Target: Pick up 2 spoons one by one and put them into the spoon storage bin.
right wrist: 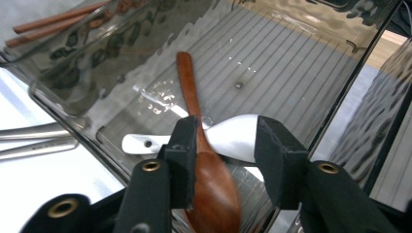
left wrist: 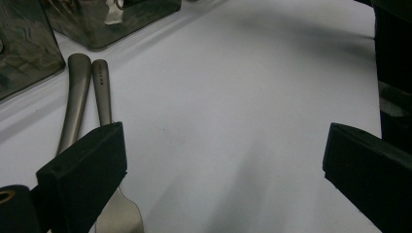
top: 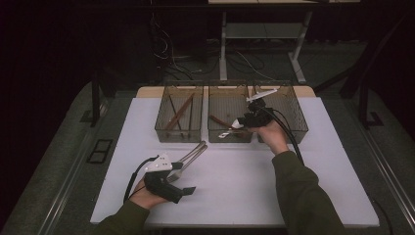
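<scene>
Right gripper (right wrist: 223, 160) over middle bin (top: 230, 133), jaws part open, gripping nothing; wooden spoon (right wrist: 206, 179) and white spoon (right wrist: 228, 138) below. Left gripper (top: 171, 183) wide open beside metal cutlery (left wrist: 80, 92). Handle engraving unreadable.

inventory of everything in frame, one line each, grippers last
bins: three, clear smoky, side by side at the table's far edge
chopsticks: brown, a few, in the left bin
wooden spoon: one, reddish brown, in the middle bin, between the right gripper's jaws
white spoon: one, middle bin, under the wooden spoon
metal cutlery: two grey handles on the table by the left gripper
table: white top
left gripper: black, jaws wide open, nothing between
right gripper: black, over the middle bin, jaws apart around the wooden spoon
</scene>
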`<move>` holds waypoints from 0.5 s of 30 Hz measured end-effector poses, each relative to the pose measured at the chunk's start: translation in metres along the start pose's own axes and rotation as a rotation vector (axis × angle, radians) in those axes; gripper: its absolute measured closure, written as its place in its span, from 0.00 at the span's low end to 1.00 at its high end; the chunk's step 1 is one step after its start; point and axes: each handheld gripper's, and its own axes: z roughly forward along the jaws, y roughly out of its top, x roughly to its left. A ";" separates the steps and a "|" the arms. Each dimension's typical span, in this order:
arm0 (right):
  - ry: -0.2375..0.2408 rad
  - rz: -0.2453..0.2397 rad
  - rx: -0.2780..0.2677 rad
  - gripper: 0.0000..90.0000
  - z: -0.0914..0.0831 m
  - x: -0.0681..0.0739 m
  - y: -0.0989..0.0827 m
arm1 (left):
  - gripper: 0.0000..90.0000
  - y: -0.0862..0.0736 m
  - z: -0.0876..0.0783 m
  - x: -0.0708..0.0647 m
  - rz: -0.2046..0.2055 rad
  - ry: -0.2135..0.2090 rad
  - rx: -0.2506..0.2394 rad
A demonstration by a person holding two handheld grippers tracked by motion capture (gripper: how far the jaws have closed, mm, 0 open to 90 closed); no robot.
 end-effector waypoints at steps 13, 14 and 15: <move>0.044 0.016 -0.087 0.33 -0.022 -0.001 -0.003 | 0.02 0.000 0.000 0.000 -0.002 0.001 0.000; 0.039 0.023 -0.091 0.30 -0.023 0.000 -0.004 | 0.02 0.000 0.000 0.000 0.000 0.001 0.004; 0.038 0.022 -0.095 0.29 -0.025 0.000 -0.005 | 0.02 0.000 0.000 0.000 0.003 0.001 0.006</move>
